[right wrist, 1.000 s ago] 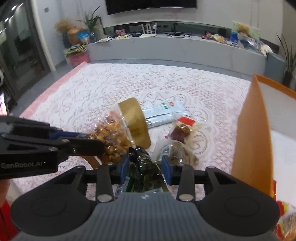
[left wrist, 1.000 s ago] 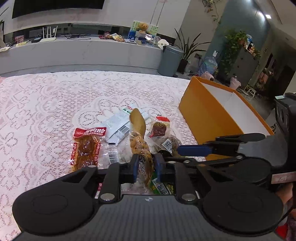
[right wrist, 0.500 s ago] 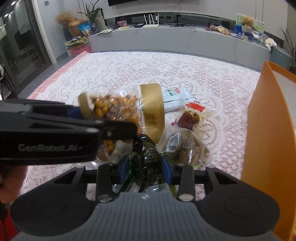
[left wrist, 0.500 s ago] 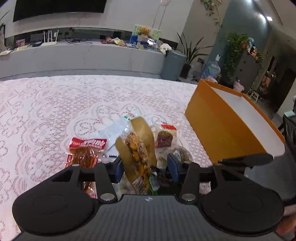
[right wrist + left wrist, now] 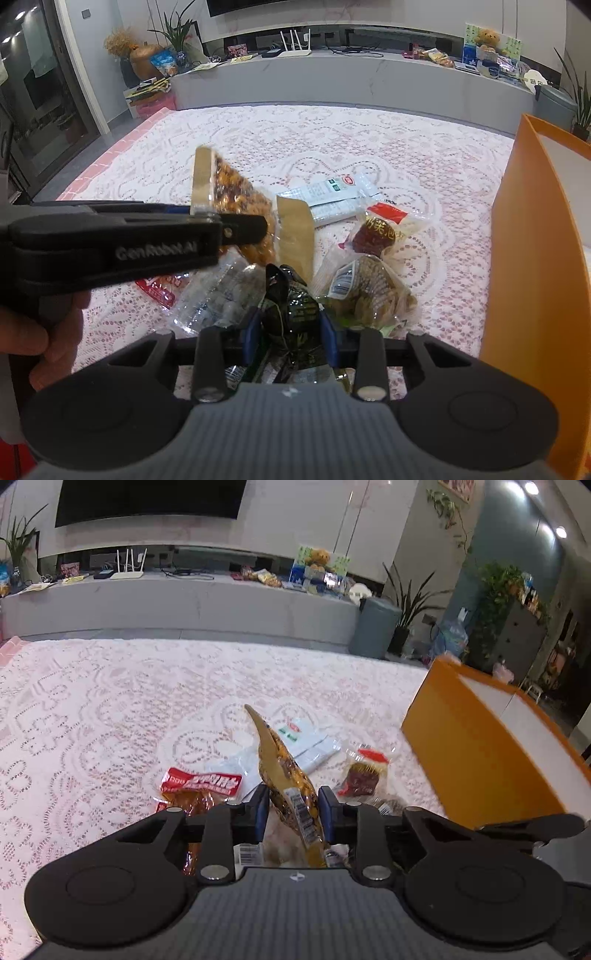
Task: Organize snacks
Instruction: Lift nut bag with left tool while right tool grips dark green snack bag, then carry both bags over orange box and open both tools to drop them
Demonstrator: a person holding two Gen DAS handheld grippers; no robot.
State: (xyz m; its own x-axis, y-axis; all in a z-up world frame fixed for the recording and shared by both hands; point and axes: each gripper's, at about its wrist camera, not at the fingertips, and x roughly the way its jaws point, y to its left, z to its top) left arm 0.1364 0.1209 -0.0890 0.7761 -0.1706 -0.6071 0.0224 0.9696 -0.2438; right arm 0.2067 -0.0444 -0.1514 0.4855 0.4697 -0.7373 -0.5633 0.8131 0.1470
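- Clear-and-gold plastic pouch of golden-brown nut snacks [image 5: 286, 775]: pinched between the blue pads of the left gripper [image 5: 290, 808], standing edge-on at centre frame in the left view, its gold end pointing up and away. In the right view the same pouch [image 5: 236, 195] sits at centre left, raised above the pile.
- Dark green crinkled foil snack packet [image 5: 291, 314]: clamped in the right gripper [image 5: 290, 326], lower centre of the right view.
- Left gripper [image 5: 236, 230] in the right view: reaches in level from the left edge; a bare hand [image 5: 33, 332] holds its handle at lower left.
- Remaining packets lie on the pink lace-covered bench [image 5: 295, 140]: red-labelled orange meat packet [image 5: 199, 786], white sachets [image 5: 332, 197], clear packet with a dark red cake [image 5: 380, 230], clear bag of tan pieces [image 5: 369, 291].
- Open orange cardboard box [image 5: 532, 258]: right edge of both views, standing on the bench just beside the pile.
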